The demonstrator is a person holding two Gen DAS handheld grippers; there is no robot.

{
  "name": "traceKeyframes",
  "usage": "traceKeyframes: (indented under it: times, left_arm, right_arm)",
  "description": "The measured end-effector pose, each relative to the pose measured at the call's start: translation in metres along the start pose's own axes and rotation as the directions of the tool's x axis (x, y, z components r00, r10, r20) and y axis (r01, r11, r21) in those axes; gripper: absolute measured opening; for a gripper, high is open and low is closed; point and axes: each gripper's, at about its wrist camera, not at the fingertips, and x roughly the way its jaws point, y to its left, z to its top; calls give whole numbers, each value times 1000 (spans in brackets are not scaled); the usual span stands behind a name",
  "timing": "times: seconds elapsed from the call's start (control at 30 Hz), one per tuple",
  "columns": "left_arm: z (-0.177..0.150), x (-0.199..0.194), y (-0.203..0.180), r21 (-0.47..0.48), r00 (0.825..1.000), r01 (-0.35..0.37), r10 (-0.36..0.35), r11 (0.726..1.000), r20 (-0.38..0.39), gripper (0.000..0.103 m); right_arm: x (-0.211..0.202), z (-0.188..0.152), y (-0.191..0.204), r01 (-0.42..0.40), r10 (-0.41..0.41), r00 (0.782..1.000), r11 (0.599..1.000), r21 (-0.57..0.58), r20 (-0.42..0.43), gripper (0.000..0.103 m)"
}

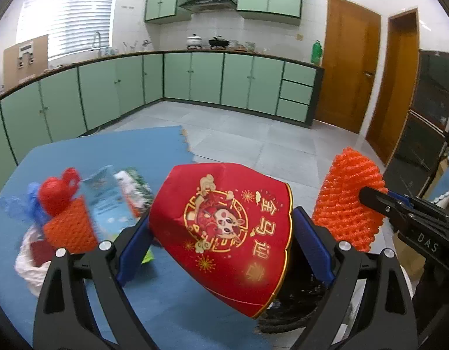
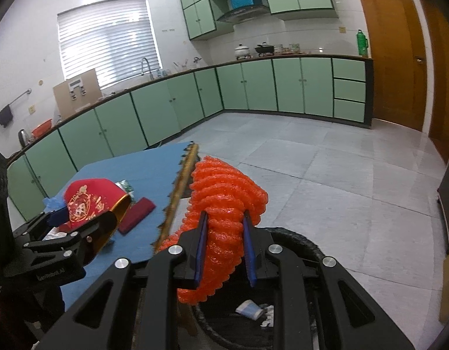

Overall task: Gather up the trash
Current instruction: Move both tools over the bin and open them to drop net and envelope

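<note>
- Left wrist view: the left gripper (image 1: 224, 242) is clamping a red printed carton (image 1: 224, 230) between its blue pads (image 1: 311, 245), jaws spread fairly wide around it. The carton is hanging tilted over the near edge of the blue table mat (image 1: 113, 151), with the dark rim of a bin (image 1: 285, 312) peeking out at about 5 o'clock beneath it.
- At 3 o'clock the right gripper (image 1: 367, 197) is reaching in, pinching an orange foam net (image 1: 349, 198).
- At 9 o'clock more trash is waiting on the mat: a second orange net (image 1: 68, 227), a red plastic piece (image 1: 56, 194), a blue bag (image 1: 26, 204), a pale printed packet (image 1: 105, 201) and a white bag (image 1: 27, 262).
- Right wrist view: the right gripper (image 2: 225, 248) is squeezing the foam net (image 2: 224, 204) with jaws nearly closed, the net bulging above and below the pads.
- The black bin (image 2: 300, 245) is sitting directly below at 6 o'clock, scraps (image 2: 253, 310) already lying inside.
- The step in hand appears to be dropping both pieces; each gripper should probably be centred over the opening before letting go, since the springy net could bounce off the rim.
- At 9 o'clock the left gripper (image 2: 78, 218) is carrying the carton (image 2: 90, 201); a dark red pouch (image 2: 137, 214) is lying beside it, and the mat's toothed wooden edge (image 2: 177, 192) is crowding the bin at 11 o'clock.
</note>
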Motion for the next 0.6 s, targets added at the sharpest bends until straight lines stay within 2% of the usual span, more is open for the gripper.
traceKeyframes:
  times: [0.3,0.6]
  left_arm:
    - [4,36,-33,34,998,59,-59,998,-18,89]
    - [3,75,-53,52,995,91,-88,995,-56,89]
  right_arm:
    - [8,0,-37,59,-59,998,998,31,-10,22]
    - [33,-7,-69,93,-90,994,994,63,-58,22]
